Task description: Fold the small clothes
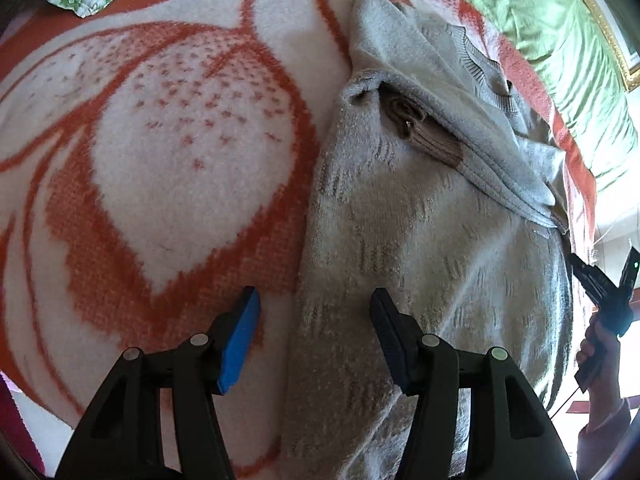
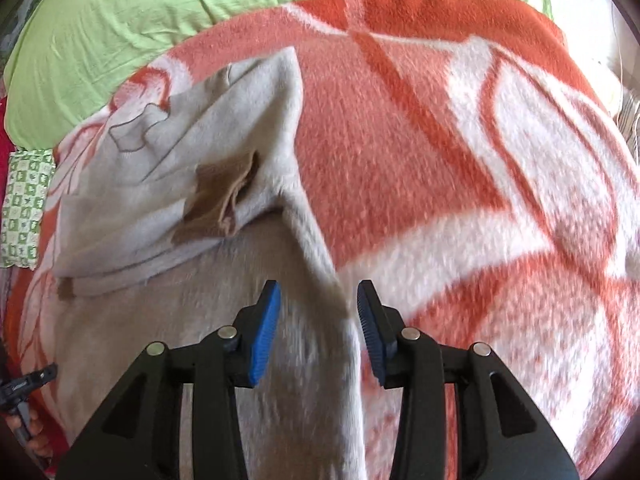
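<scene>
A thick orange-and-white blanket (image 2: 460,128) with a woolly nap and a big floral pattern covers the bed, over a wrinkled green sheet (image 2: 120,20). On it lies the grey sweater (image 1: 420,240), soft and fuzzy, its body spread flat with a sleeve already folded across the upper part, where a brown ribbed patch (image 1: 428,136) shows under the fold.

The step in hand appears to be gathering the sweater's long side edges for the next fold. The left gripper (image 1: 316,340) hovers with its blue-padded jaws spread wide, straddling one edge of the sweater, nothing pinched. The right gripper (image 2: 318,328) likewise stands spread, straddling the opposite raised edge, which runs between its jaws without being clamped.

The next move likely calls for both to lower, close on the thick edges, and carry them inward evenly; the fluffy knit should grip well but may bunch.
</scene>
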Motion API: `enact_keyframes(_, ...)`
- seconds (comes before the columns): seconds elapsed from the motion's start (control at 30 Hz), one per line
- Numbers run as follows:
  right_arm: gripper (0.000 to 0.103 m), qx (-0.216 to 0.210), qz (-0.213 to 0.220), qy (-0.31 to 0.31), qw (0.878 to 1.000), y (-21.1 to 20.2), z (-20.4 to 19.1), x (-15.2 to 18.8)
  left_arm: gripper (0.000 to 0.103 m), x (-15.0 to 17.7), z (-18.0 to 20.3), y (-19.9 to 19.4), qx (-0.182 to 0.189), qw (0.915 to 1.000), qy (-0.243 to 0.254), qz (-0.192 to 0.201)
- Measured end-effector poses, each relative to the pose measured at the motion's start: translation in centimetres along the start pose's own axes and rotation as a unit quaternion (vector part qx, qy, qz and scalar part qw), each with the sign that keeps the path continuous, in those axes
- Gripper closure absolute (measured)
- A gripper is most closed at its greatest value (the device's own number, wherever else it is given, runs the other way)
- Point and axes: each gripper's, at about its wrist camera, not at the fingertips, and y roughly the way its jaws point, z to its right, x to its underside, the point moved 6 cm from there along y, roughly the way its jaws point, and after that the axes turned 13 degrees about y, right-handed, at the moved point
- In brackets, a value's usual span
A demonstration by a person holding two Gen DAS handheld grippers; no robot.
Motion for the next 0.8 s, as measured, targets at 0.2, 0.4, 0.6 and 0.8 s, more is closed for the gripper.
enact_keyframes(0.2, 0.097, 0.014, 0.003, -0.033, 0.999, 1.0, -0.6, -1.3, 0.044, -0.4, 0.5, 0.1, -0.010, 0.9999, 0.002, -0.007)
enact_keyframes(0.4, 0.096, -0.032, -0.025, 0.001, 0.999, 0.8, 0.7, -0.6, 0.044, 0.5, 1.2, 0.3, -0.012, 0.9997, 0.017, -0.013)
enact_keyframes(0.6, 0.075, -0.103, -0.037, 0.024, 0.994, -3.9, 0.3, 2.9, 0.041, 4.3, 1.6, -0.6, 0.008, 0.9991, 0.037, -0.020)
enact_keyframes(0.8, 0.074, -0.117, -0.066, 0.031, 0.990, -7.8, 1.9, 10.9, 0.033, 10.3, 2.6, -1.3, 0.038, 0.9964, 0.066, -0.037)
